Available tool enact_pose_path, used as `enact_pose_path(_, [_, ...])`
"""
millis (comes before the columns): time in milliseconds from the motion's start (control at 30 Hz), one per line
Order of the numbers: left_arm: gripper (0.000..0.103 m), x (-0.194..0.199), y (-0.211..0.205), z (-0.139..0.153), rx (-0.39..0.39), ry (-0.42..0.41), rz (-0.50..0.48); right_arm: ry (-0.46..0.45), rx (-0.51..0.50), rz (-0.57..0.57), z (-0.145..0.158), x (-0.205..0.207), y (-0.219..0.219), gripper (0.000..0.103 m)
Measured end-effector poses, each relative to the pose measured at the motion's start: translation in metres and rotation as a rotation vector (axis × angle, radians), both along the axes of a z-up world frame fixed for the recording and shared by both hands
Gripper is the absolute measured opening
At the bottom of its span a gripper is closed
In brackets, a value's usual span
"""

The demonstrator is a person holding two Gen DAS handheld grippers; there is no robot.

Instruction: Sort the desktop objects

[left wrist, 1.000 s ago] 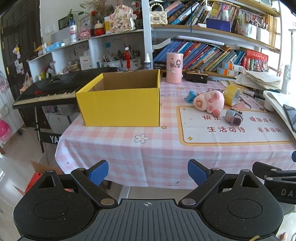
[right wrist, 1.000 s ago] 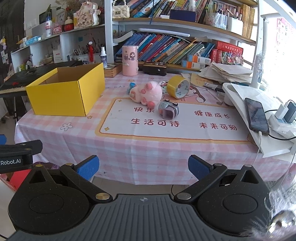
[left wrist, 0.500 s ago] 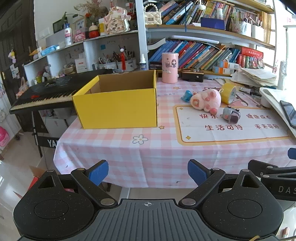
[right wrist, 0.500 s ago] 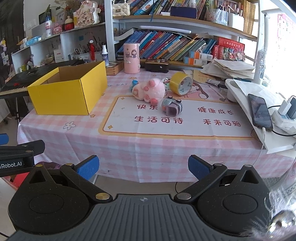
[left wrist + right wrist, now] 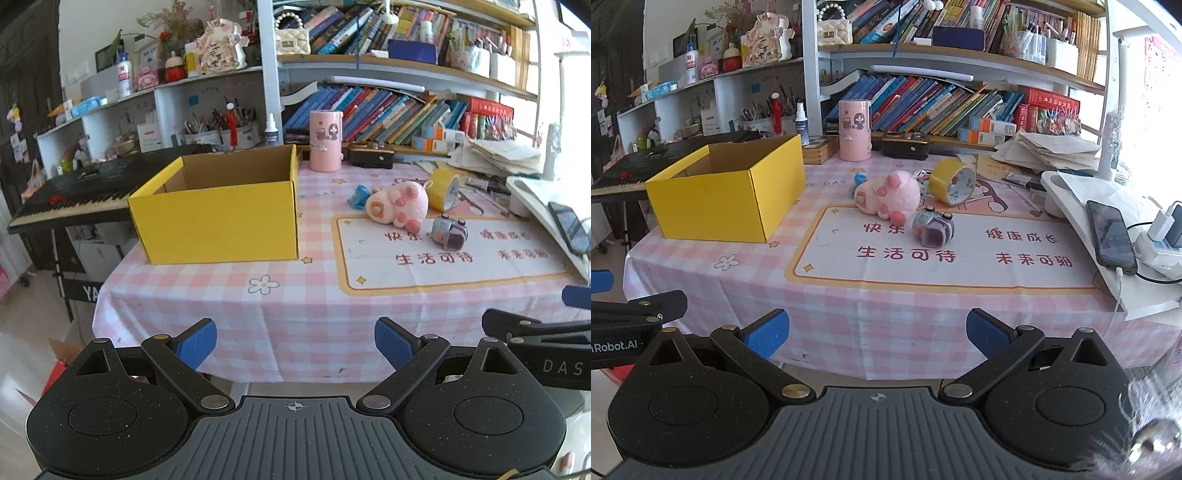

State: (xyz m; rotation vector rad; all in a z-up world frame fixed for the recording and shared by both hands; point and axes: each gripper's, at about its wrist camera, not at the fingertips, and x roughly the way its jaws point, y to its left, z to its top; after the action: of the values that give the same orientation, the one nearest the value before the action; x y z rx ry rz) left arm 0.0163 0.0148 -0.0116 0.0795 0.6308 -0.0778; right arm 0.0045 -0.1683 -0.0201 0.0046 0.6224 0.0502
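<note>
Reaching with both sets of jaws apart and empty, the right gripper (image 5: pixel 877 330) risks nudging the pink plush (image 5: pixel 886 194) into the tape roll (image 5: pixel 953 182), sending it rolling away from the yellow box (image 5: pixel 727 195).

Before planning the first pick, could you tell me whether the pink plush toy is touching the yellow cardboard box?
Apart. In the right wrist view, bare checked tablecloth shows between the pink plush toy and the yellow cardboard box.
</note>
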Motion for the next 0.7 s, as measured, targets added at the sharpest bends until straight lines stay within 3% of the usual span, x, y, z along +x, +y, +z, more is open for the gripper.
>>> enact_pose_path(367, [0.094,0.011,-0.020,-0.002,0.015,-0.030,0.010,0.003,-0.001,-0.021,-0.004,0.015,-0.018,0.103])
enact_pose_path(700, [0.094,0.028,-0.047,-0.007,-0.004,0.015,-0.026,0.027,0.014,-0.040,-0.009,0.027,-0.047,0.103])
